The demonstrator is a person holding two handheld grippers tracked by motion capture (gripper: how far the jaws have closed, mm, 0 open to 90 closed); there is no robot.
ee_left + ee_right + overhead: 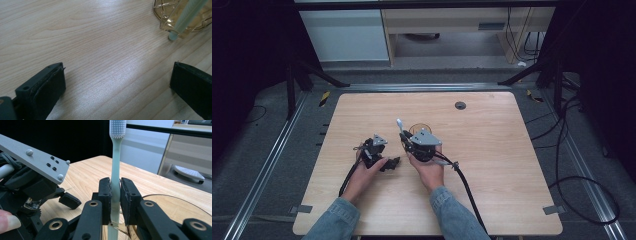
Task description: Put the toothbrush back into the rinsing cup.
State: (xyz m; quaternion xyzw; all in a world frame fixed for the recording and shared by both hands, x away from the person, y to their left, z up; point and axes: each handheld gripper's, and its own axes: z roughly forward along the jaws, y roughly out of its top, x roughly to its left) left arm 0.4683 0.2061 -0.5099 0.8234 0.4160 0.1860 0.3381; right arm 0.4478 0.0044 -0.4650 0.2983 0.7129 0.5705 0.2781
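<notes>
While right tool (115, 202) clamps toothbrush (116, 157) upright over glass cup (175, 20), probably for insertion, left tool (117, 87) rests wide open, empty, on worktop (492, 150).

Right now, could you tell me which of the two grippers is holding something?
The right gripper: its jaws clamp the pale green toothbrush upright above the clear cup. The left gripper is open over bare table.

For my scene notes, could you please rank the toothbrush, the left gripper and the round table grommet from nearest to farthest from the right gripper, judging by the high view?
1. Toothbrush: clamped in the right gripper, head up.
2. Left gripper: beside it, on the person's left.
3. Table grommet: toward the table's far edge.
</notes>
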